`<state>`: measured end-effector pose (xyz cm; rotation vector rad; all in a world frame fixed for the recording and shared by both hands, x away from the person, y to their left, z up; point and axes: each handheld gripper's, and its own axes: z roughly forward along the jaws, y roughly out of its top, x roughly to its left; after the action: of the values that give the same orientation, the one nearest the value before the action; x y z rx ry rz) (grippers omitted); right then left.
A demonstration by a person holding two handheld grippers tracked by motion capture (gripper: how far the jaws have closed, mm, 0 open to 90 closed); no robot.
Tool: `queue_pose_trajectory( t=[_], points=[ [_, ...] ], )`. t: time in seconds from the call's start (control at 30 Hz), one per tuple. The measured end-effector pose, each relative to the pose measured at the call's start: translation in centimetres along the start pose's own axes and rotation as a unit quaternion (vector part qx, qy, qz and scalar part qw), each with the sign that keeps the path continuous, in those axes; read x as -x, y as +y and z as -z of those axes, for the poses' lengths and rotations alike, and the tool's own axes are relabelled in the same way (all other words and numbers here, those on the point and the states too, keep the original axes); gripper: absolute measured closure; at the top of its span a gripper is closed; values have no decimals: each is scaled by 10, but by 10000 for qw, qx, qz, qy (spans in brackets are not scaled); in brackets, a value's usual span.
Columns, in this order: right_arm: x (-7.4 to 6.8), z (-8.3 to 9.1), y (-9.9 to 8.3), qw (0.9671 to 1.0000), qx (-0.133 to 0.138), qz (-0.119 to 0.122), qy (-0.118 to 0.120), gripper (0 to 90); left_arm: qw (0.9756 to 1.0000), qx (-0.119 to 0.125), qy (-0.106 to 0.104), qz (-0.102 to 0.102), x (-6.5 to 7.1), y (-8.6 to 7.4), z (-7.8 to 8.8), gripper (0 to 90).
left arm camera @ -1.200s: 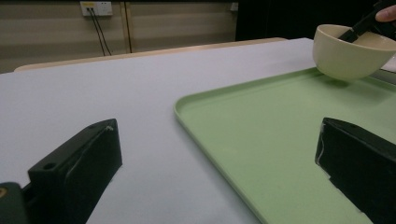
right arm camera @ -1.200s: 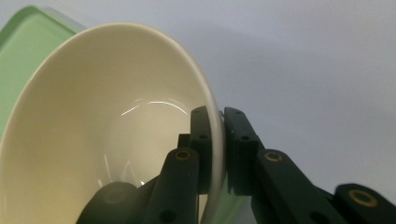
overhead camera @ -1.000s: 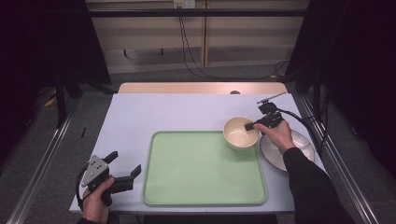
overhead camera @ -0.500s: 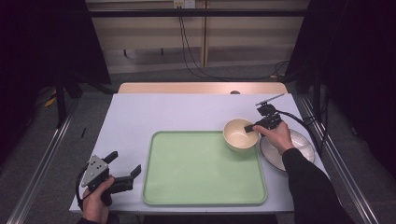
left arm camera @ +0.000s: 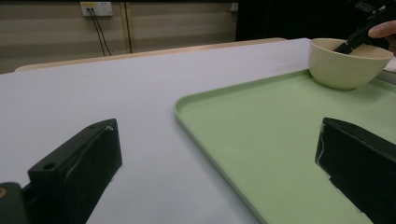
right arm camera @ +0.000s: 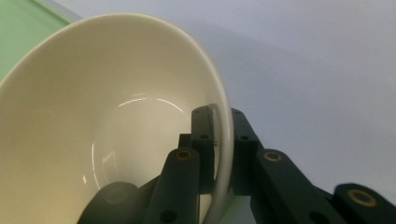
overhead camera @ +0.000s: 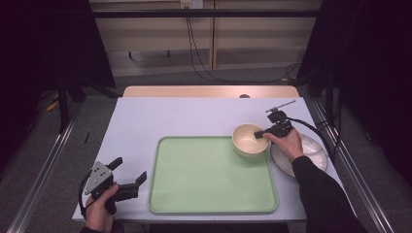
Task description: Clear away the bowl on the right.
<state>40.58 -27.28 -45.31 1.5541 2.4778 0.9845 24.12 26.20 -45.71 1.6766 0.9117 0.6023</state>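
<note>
Bowl (overhead camera: 249,140), right of centre: rigid, glossy, slippery, likely breakable. Right gripper (overhead camera: 259,134) pinching its rim, best hold. Left gripper (overhead camera: 130,175) gaping, empty, lower left.

My right hand (overhead camera: 287,144) covering part of the white plate (overhead camera: 313,148), bowl (right arm camera: 116,154) cut off at my right gripper view's bottom edge

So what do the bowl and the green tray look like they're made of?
Bowl: likely glazed ceramic, maybe melamine; cream, glossy, with sharp light glints inside and a thin rim. Tray: probably plastic; even pale green, matte, with a moulded raised rim and rounded corners.
</note>
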Motion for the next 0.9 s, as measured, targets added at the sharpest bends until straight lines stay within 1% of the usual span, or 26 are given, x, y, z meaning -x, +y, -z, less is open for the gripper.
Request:
queue_pose_trajectory(
  t=[0.1, 0.17, 0.2, 0.3, 0.33, 0.37, 0.4, 0.43, 0.47, 0.63, 0.7, 0.73, 0.8, 0.83, 0.9],
  points=[
    [-1, -1, -2, 9999, 108, -18, 0, 836, 10000, -3, -27, 4, 0, 0, 0, 5],
    [1, -1, -3, 9998, 196, 8, 30, 834, 10000, -2, 29, -3, 0, 0, 0, 4],
    [0, -1, -3, 9998, 189, 9, 6, 833, 10000, 2, -6, 3, 0, 0, 0, 5],
    [0, -1, -4, 9997, 223, 31, 11, 829, 10000, -8, -5, -5, 0, 0, 0, 4],
    [1, -2, -4, 9995, 268, 161, 22, 827, 10000, -1, -24, -4, 0, 0, 0, 5],
    [1, -3, -4, 9994, 284, 182, 32, 826, 10000, -7, -7, -3, 0, 0, 0, 4],
    [1, -3, -4, 9994, 312, 159, 30, 815, 10000, 2, -5, 6, 0, 0, 0, 5],
    [1, -2, -4, 9996, 262, 54, 50, 801, 10000, 0, -10, -3, 0, 0, 0, 5],
    [1, -2, -4, 9995, 307, 66, -13, 765, 10000, 0, -4, 2, 0, 0, 0, 5],
    [2, -1, -5, 9992, 377, 93, -46, 614, 10000, -1, -1, -1, 0, 0, 0, 4],
    [2, -1, -5, 9989, 444, 131, -106, 559, 10000, -7, -3, -6, 0, 0, 0, 5],
    [3, 0, -5, 9988, 469, 139, -83, 540, 10000, -7, -7, -7, 0, 0, 0, 5],
    [3, 0, -5, 9982, 581, 113, -107, 465, 10000, -6, -3, -5, 0, 0, 0, 5],
    [3, 1, -5, 9981, 604, 106, -91, 461, 10000, -11, -13, 0, 0, 0, 0, 5],
    [3, 1, -5, 9975, 685, 153, -72, 410, 10000, -5, 3, 0, 0, 0, 0, 5]
  ],
)
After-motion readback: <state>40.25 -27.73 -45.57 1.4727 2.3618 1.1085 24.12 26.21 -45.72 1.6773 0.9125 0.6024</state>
